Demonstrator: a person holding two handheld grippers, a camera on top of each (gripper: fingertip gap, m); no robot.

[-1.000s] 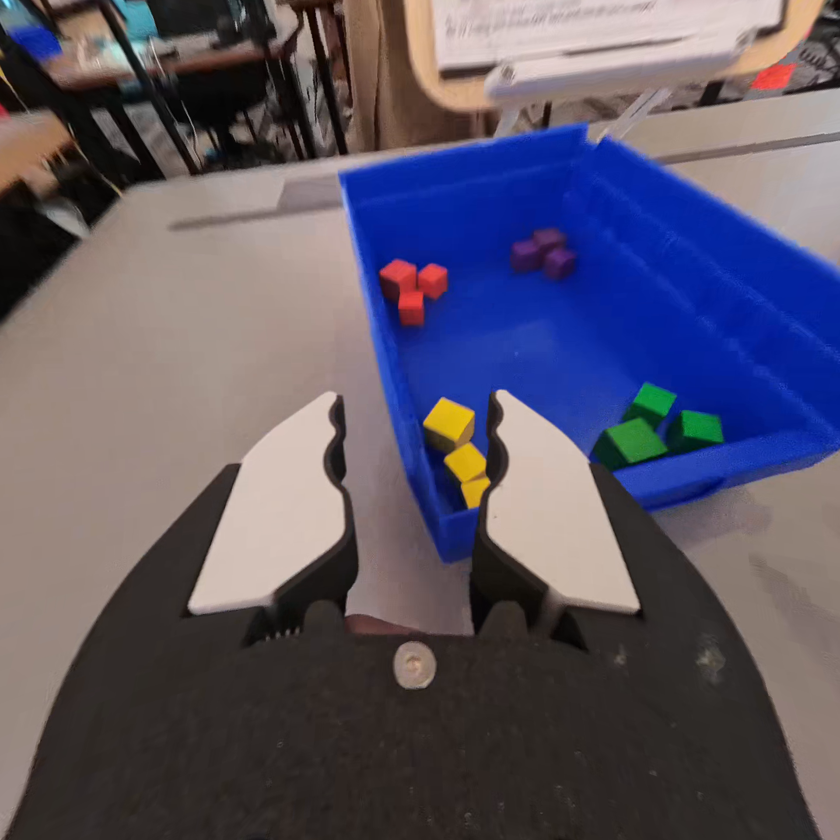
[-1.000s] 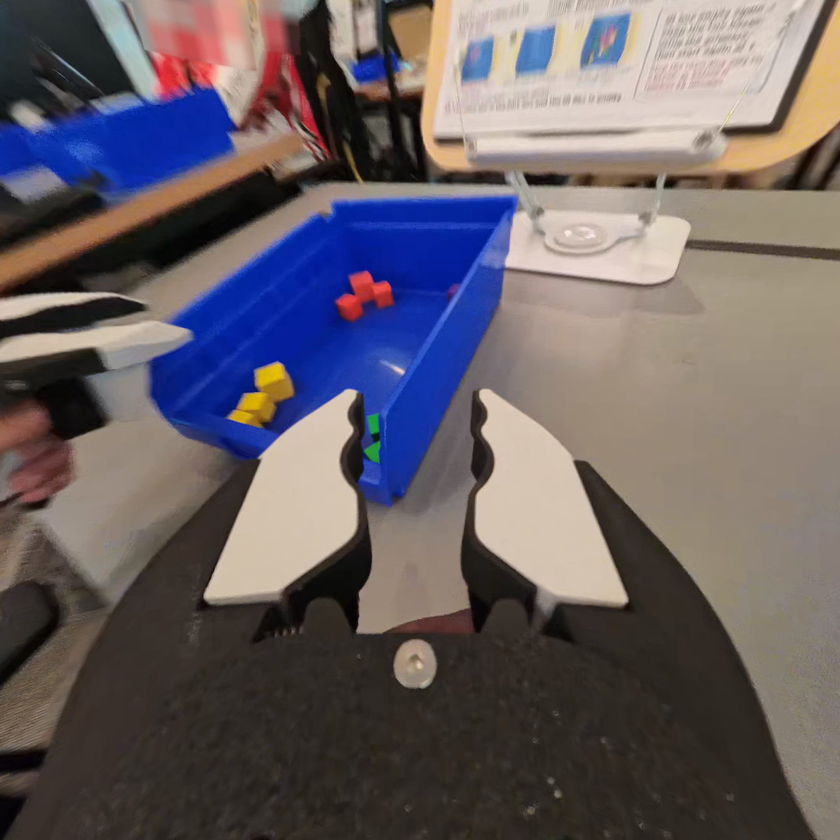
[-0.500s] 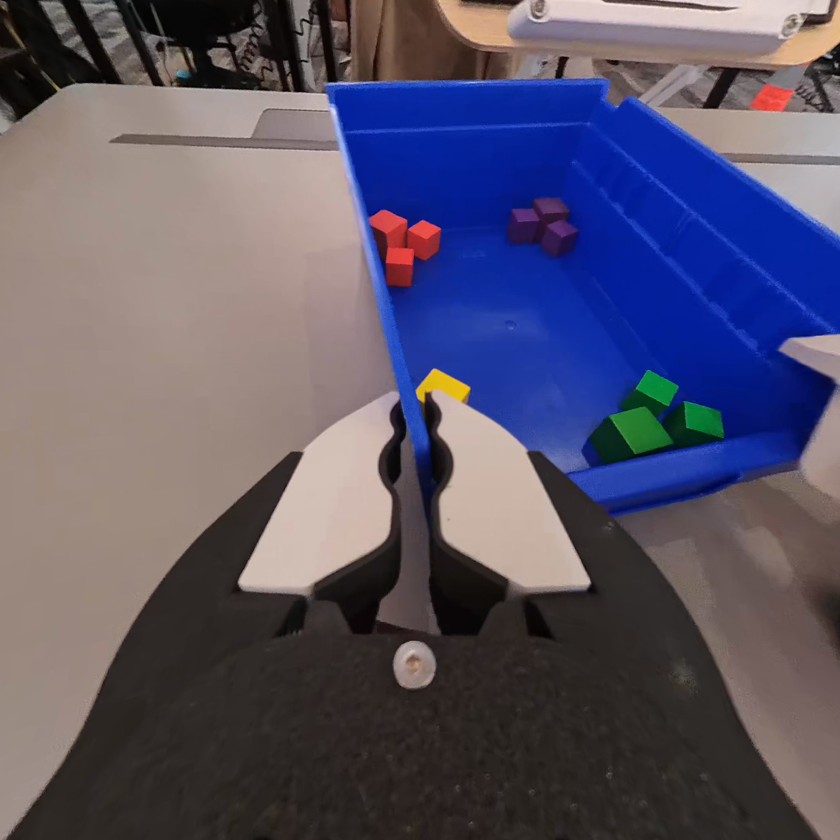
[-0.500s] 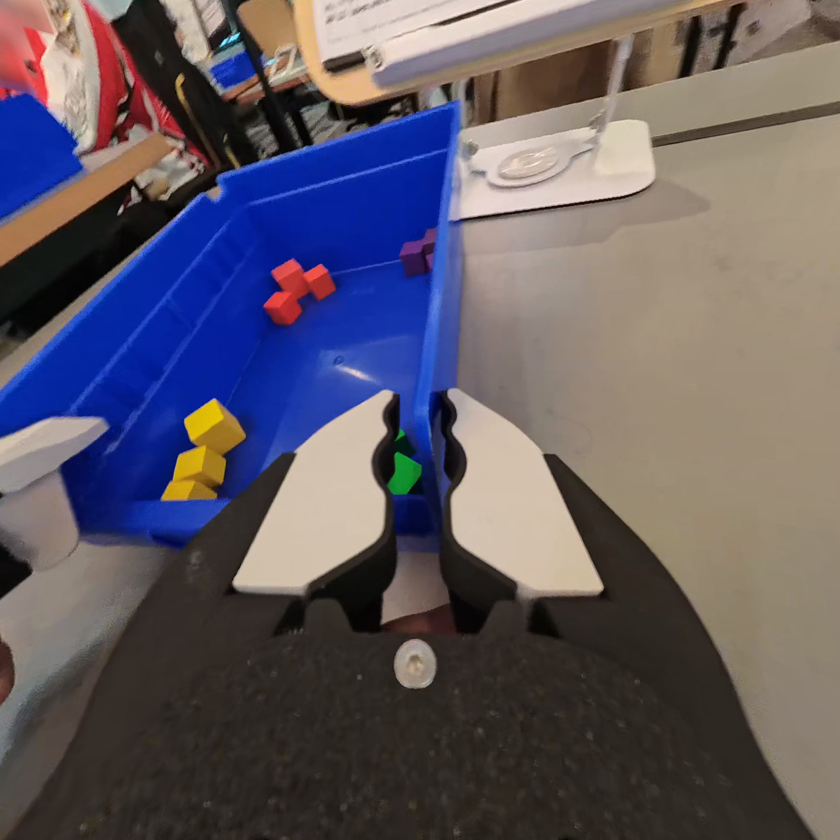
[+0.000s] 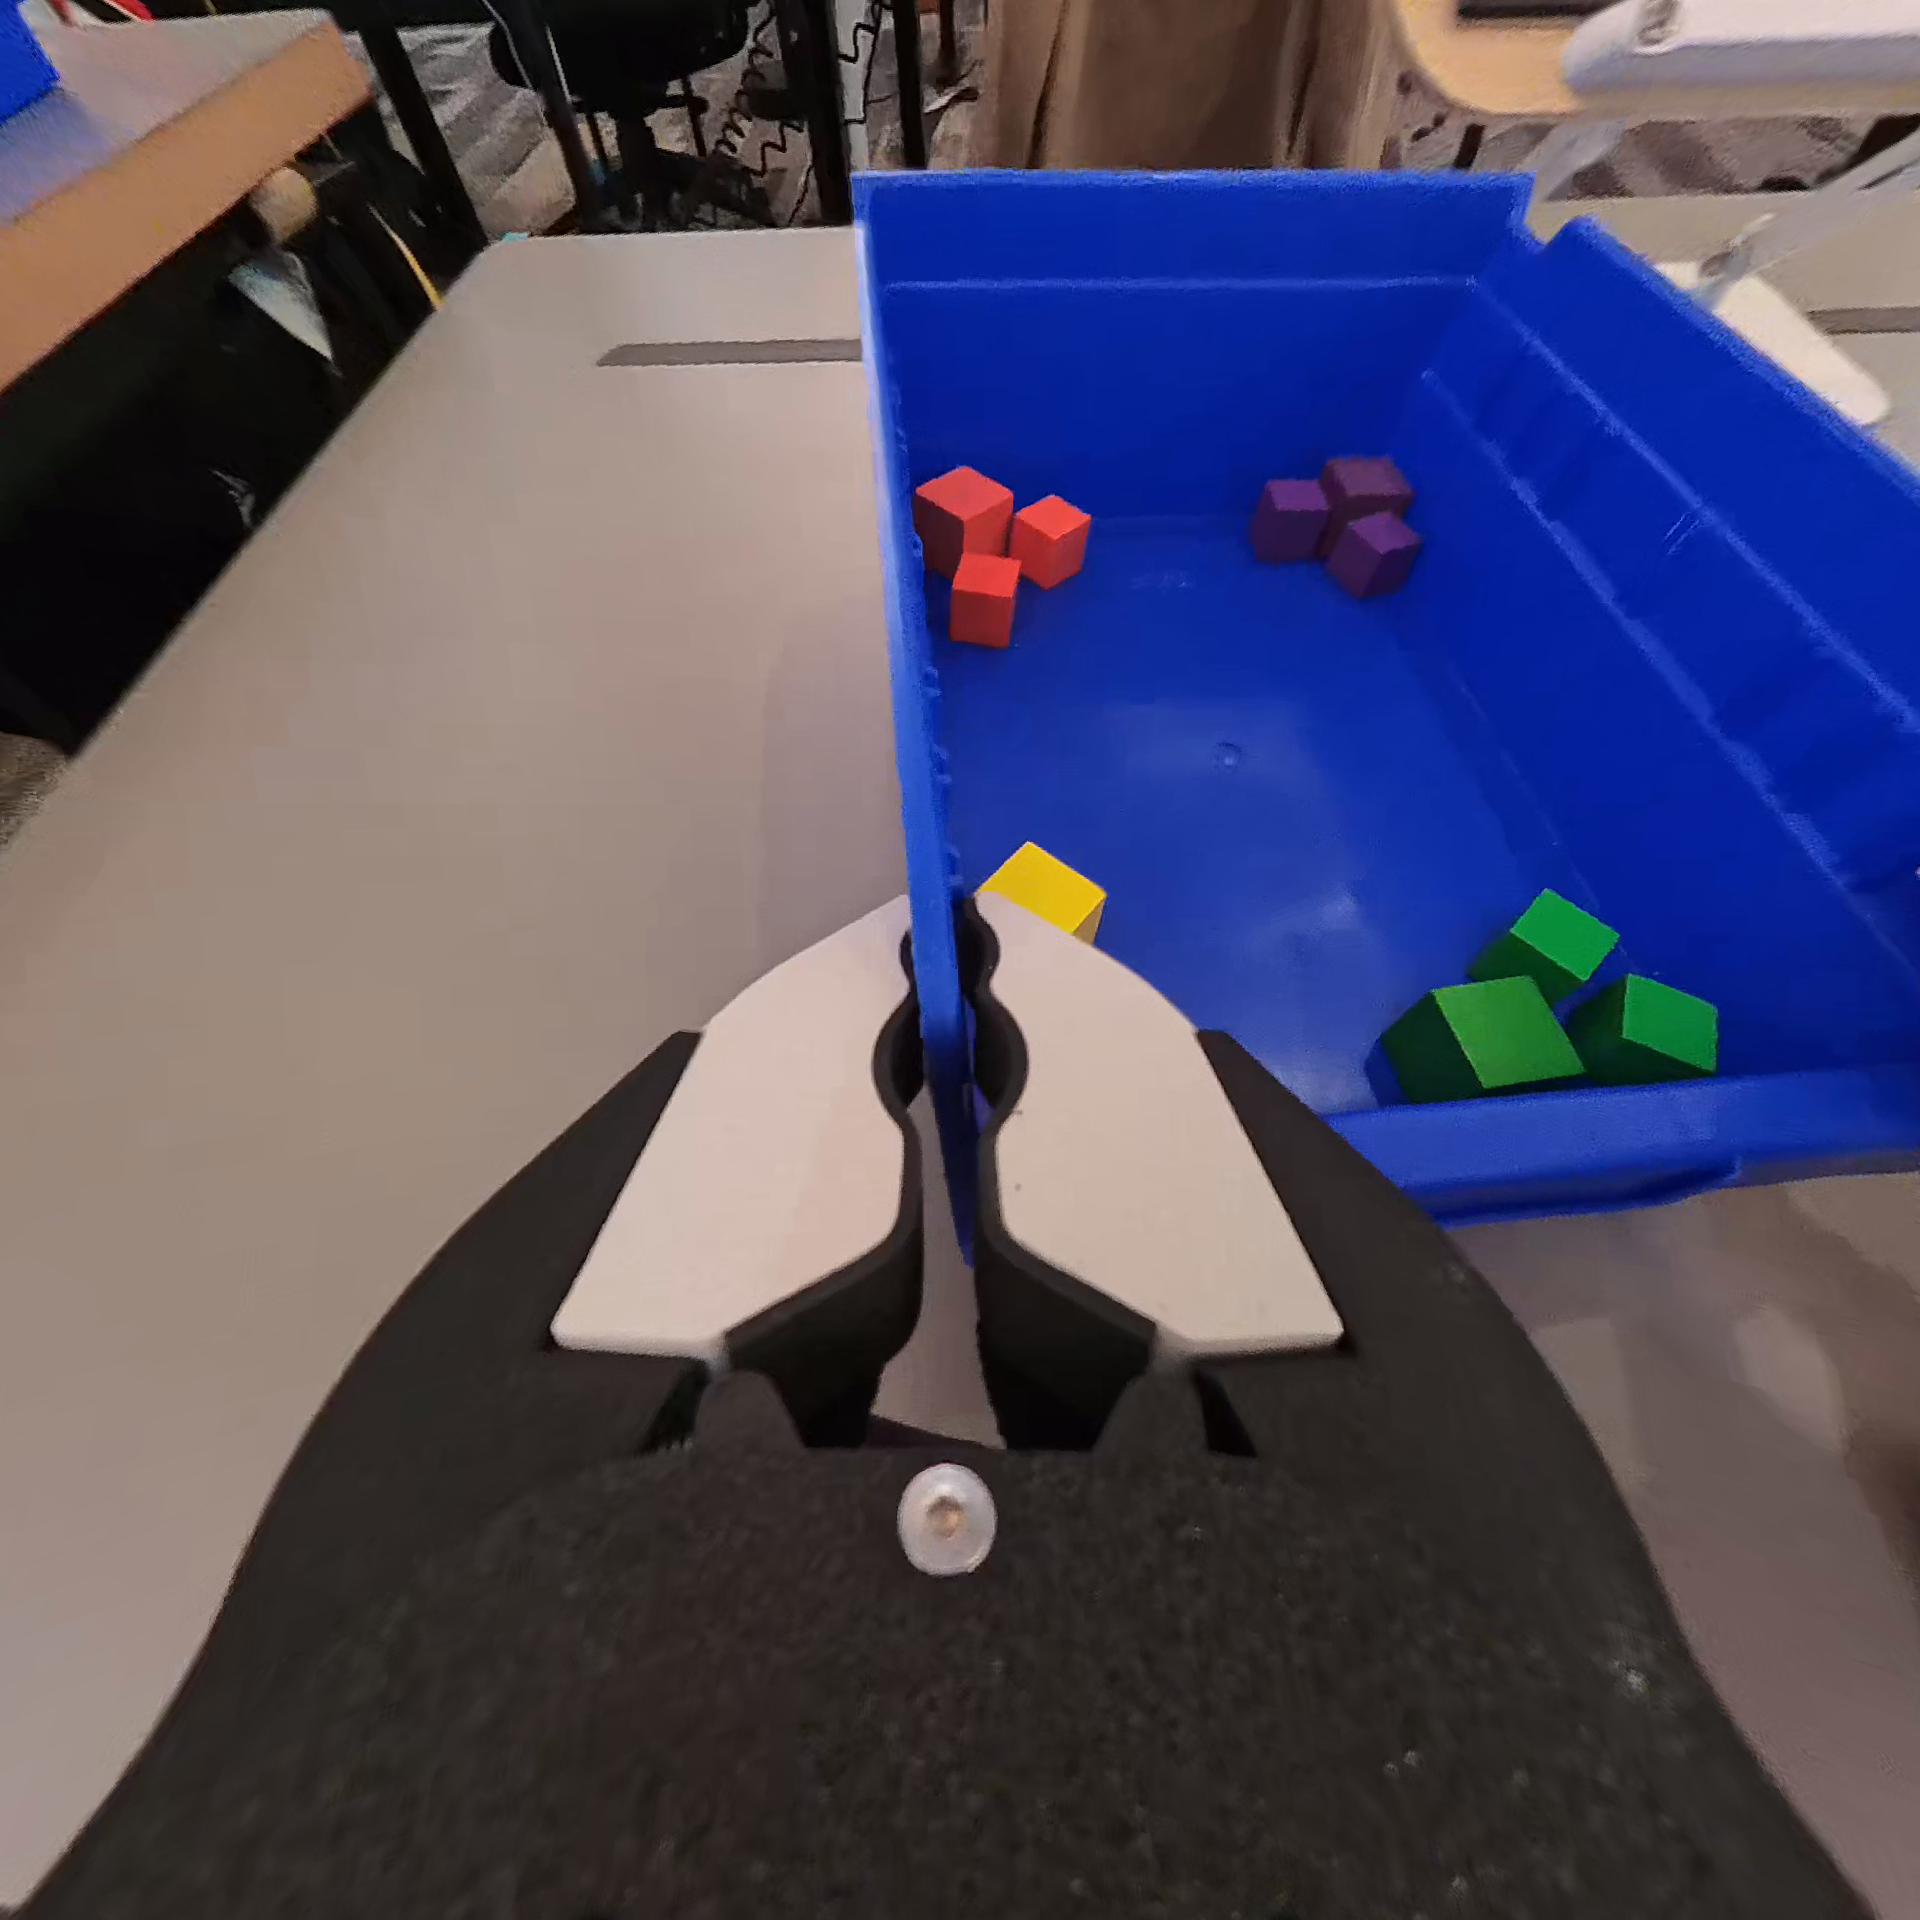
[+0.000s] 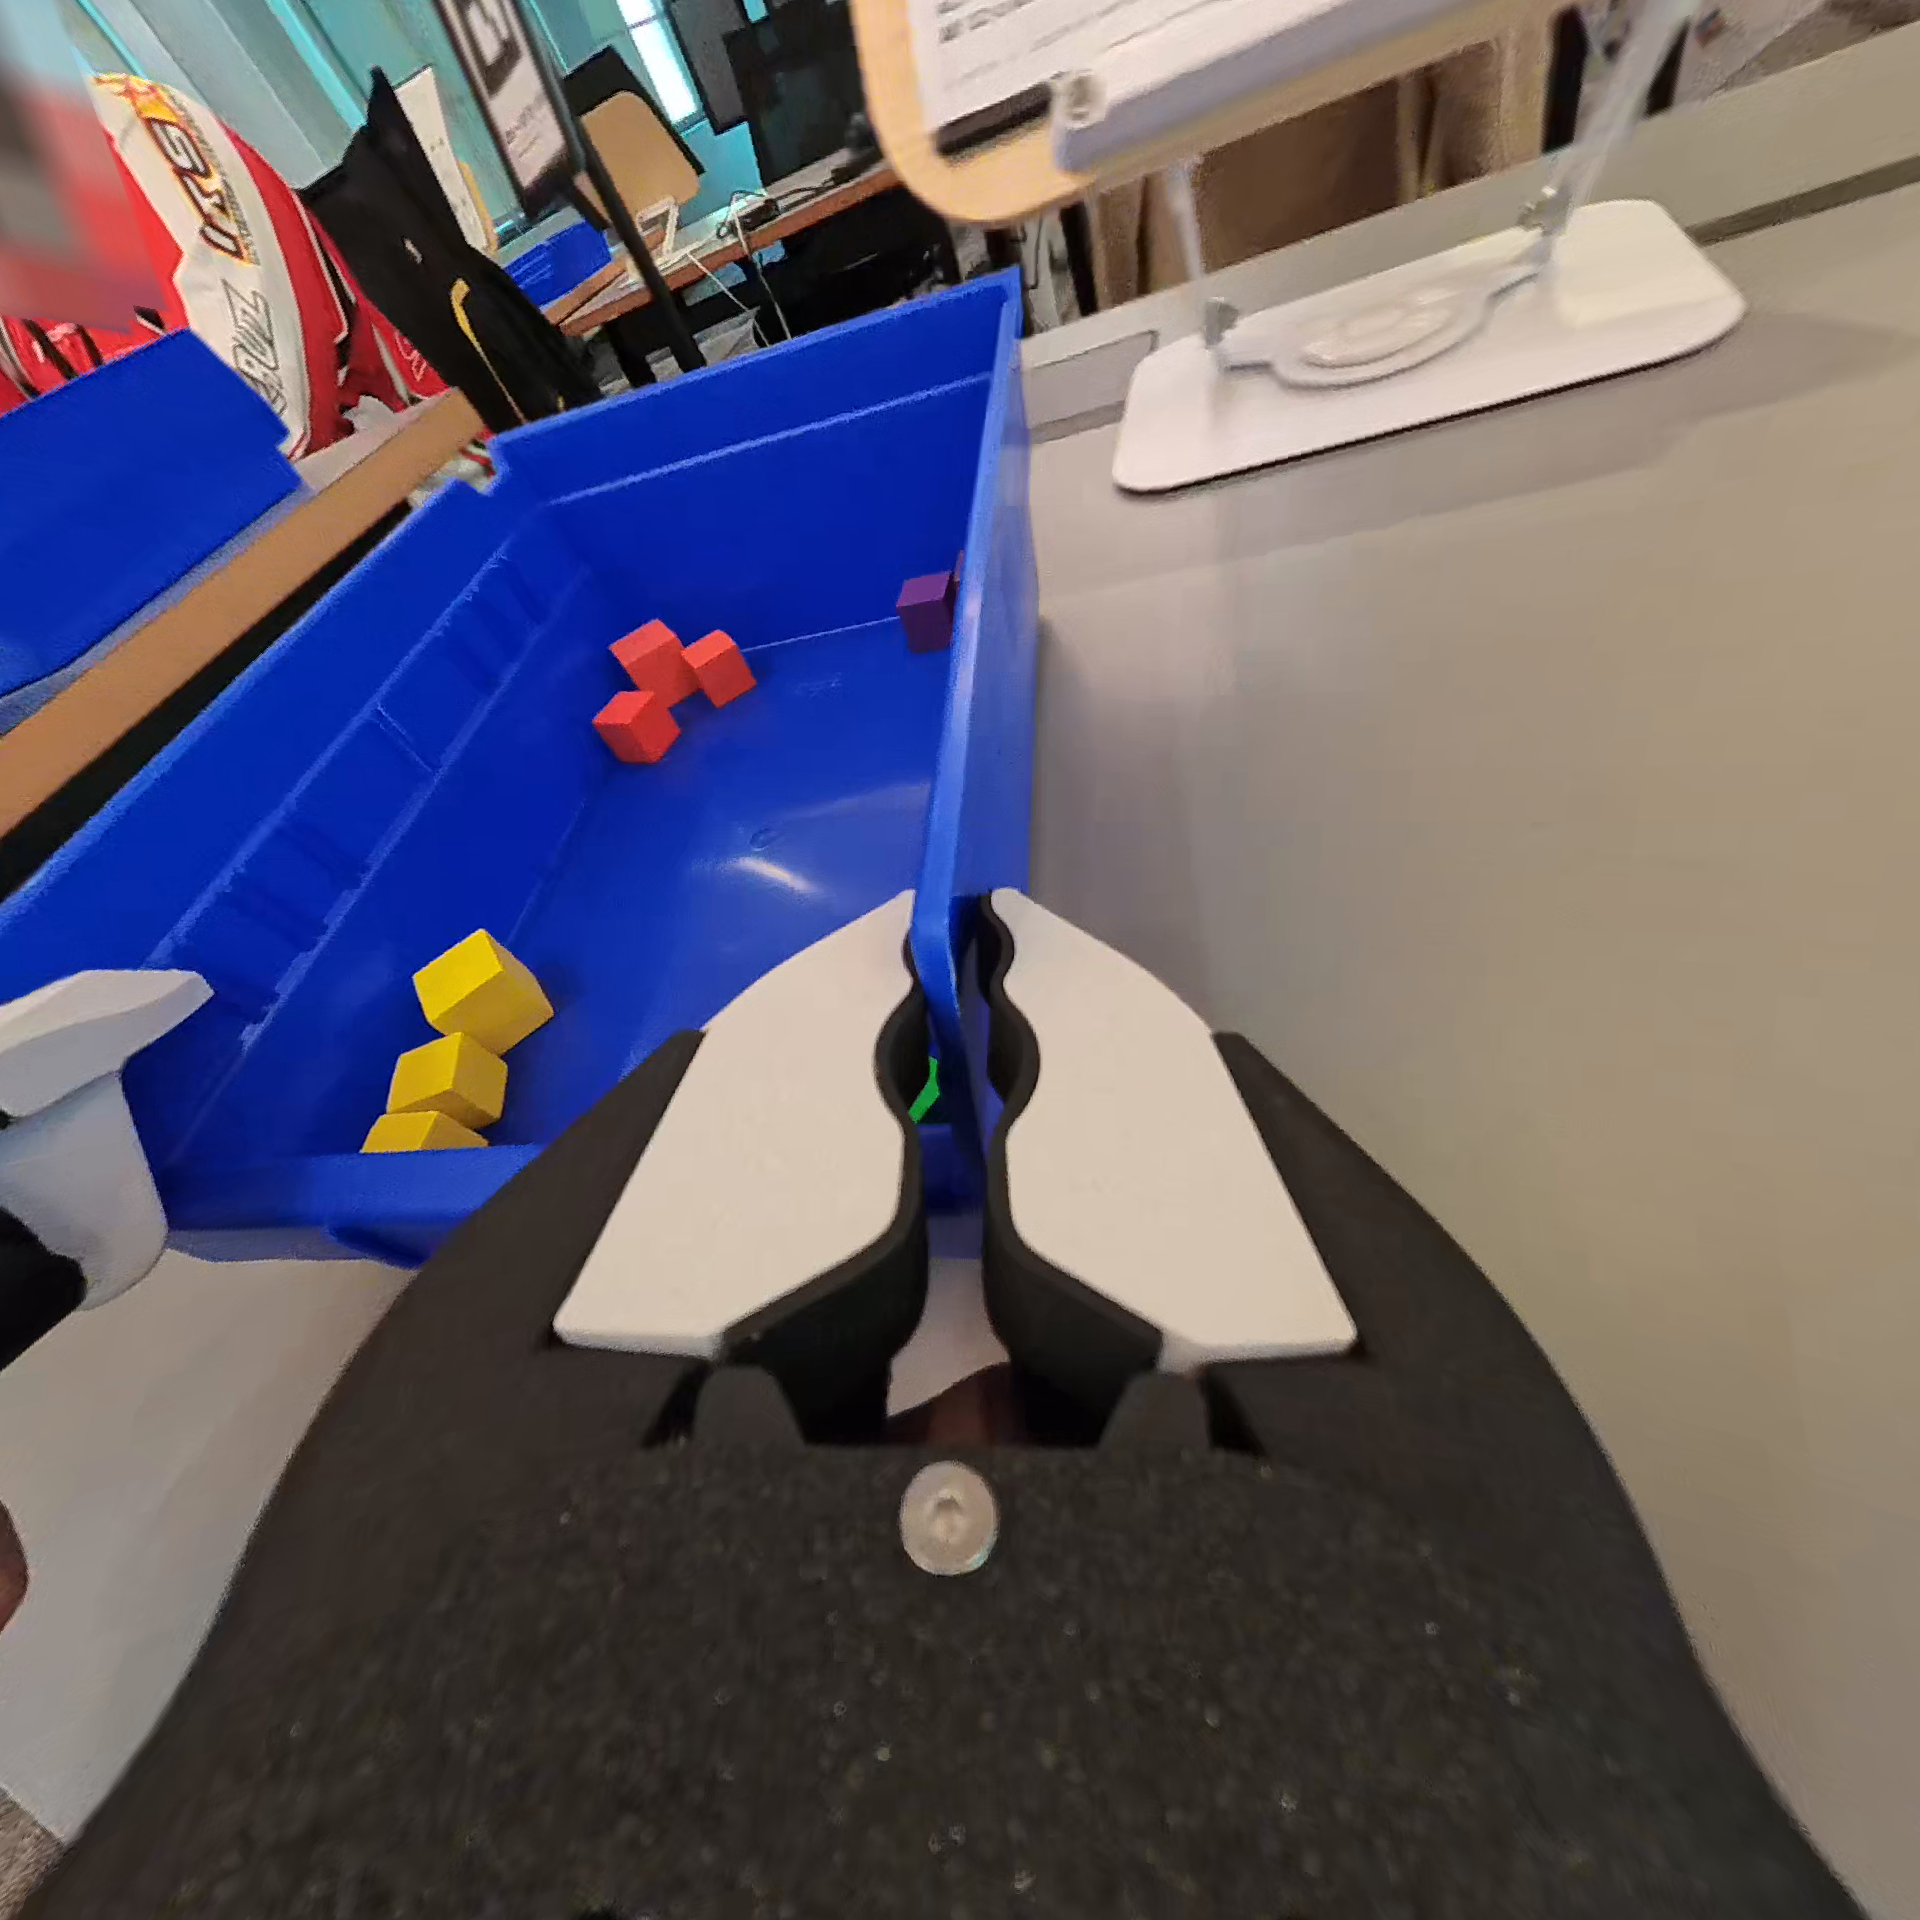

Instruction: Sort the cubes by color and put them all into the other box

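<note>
The left tool (image 5: 943, 940) and right tool (image 6: 951, 925) each pinch a side wall of the blue bin (image 5: 1164, 239) on the grey worktop (image 5: 468, 727). Inside, red cubes (image 5: 997, 551), purple cubes (image 5: 1340, 520), yellow cubes (image 6: 462, 1039) and green cubes (image 5: 1538, 1018) sit grouped by colour, so sorting looks finished.

1. We see the blue box (image 5: 1174, 343) as moulded plastic w/ a slight sheen, glossy highlight on its floor.
2. Cubes look matt painted: red cubes (image 5: 992, 551) at 11 o'clock, green cubes (image 5: 1538, 1008) at 4.
3. Left gripper (image 5: 940, 925): smooth matt grey fingers (image 5: 769, 1143), rough black body.
4. Table (image 5: 468, 727) is smooth, matt grey.
</note>
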